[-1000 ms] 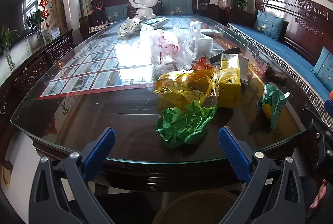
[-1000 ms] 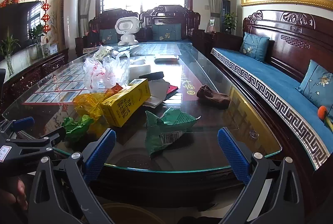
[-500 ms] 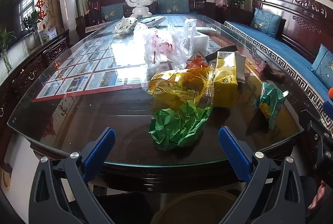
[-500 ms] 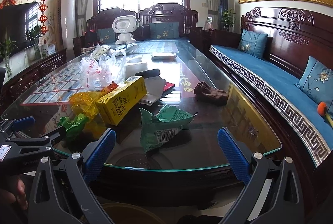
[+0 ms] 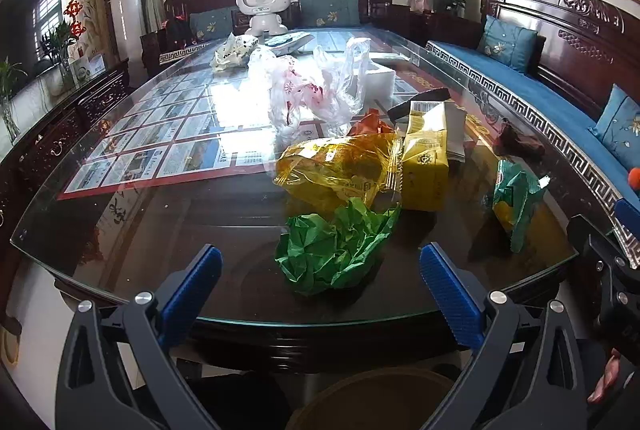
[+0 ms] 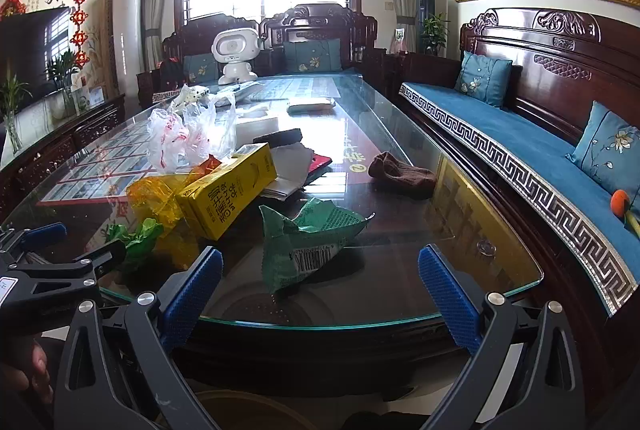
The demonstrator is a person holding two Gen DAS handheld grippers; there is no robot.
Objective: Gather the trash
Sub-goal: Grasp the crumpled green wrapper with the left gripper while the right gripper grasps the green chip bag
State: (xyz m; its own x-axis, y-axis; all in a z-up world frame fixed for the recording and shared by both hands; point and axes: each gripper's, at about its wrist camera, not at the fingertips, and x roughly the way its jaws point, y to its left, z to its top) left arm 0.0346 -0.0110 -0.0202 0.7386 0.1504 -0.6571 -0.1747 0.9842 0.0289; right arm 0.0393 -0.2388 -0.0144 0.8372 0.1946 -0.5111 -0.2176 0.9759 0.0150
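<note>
Trash lies at the near end of a glass-topped table (image 5: 152, 230): a crumpled green paper (image 5: 332, 250), a yellow cellophane wrapper (image 5: 340, 168), a yellow carton (image 5: 424, 158), a green snack bag (image 5: 516, 198) and a clear plastic bag (image 5: 312, 90). My left gripper (image 5: 320, 274) is open and empty at the table edge, in front of the green paper. My right gripper (image 6: 320, 270) is open and empty, in front of the green snack bag (image 6: 304, 242). The carton (image 6: 228, 194) and the green paper (image 6: 136, 234) lie to its left.
A brown cloth (image 6: 400, 172), papers and a white box (image 5: 376, 82) lie further back, with a white toy robot (image 5: 262, 6) at the far end. A blue-cushioned wooden bench (image 6: 520, 142) runs along the right. A round bin rim (image 5: 372, 398) shows below the table edge.
Both grippers have moved slightly nearer to the table, and the trash looms a little larger. Both stay open.
</note>
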